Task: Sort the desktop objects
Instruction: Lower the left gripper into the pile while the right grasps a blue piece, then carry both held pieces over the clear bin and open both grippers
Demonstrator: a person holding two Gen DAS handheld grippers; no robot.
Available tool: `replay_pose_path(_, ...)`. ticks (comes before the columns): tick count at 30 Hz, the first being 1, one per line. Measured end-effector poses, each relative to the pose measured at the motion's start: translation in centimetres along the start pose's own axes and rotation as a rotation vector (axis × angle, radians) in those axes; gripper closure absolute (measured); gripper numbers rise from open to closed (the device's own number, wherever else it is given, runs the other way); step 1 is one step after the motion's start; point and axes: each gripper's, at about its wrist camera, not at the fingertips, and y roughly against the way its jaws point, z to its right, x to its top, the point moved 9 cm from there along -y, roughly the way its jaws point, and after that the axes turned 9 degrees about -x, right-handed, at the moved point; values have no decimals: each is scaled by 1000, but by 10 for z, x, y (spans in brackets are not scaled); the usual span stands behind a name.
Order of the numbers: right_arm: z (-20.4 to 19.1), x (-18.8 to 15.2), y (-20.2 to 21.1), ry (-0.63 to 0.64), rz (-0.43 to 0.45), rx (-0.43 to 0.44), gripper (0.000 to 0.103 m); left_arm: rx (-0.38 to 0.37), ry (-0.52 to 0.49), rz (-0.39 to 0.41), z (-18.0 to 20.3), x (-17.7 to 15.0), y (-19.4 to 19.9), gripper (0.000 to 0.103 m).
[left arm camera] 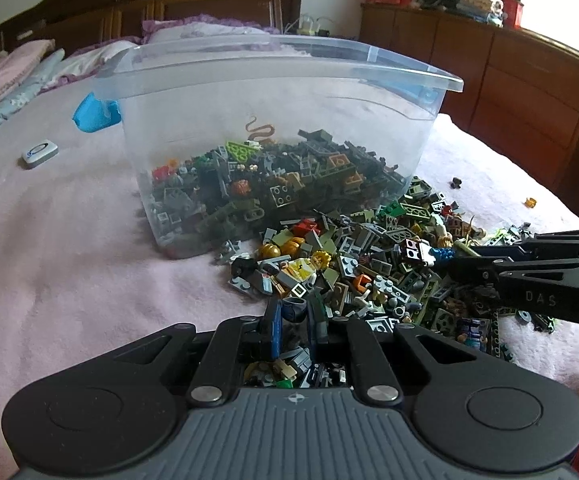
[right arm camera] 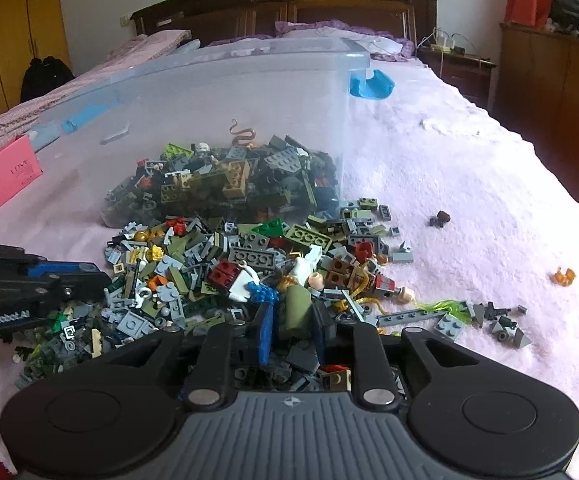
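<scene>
1. Bricks [left arm camera: 353,264] heaped on the bed, spilling from the mouth of the tipped-over bin [left arm camera: 273,128]; strays lie toward the bed's right edge.
2. Left gripper [left arm camera: 295,320] spread, tips in the heap's near side, around a dark piece, contact unclear.
3. Right gripper [right arm camera: 291,320] spread around an olive piece [right arm camera: 299,308], not pinching.
4. Step: picking. Next: close on one piece, lift clear, carry to bin.

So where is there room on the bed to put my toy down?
Bare pink blanket lies left of the clear bin, around the small white gadget. More lies right of the brick pile, past the brown piece. In front of the bin it's crowded.
</scene>
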Motion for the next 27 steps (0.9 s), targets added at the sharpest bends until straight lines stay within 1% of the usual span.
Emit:
replay_pose_path(3,-3,1,4,18,22,-2,84,-1,-3,8,2,3,4,89)
replay_pose_path(6,-4,4,14,20,48,15,84,-6,-15,30,7,10,12,89)
replay_pose_path(8,-6,9,23,14,59,33,84,-9,-32,47,11,18,19,89)
replay_pose_path(13,-9,27,44,-51,69,119,84,-19,-72,96,21,38,35,88)
replay_pose_path(19,-20,50,66,-43,108,165,84,-41,-77,135,24,57,48,88)
replay_pose_path(23,-29,72,77,3,136,195,84,-47,-126,145,22,80,53,88)
replay_pose_path(26,-34,101,84,26,179,225,84,-23,-191,170,17,105,56,88)
replay_pose_path(27,-36,111,84,24,192,237,84,-13,-198,181,14,115,55,88)
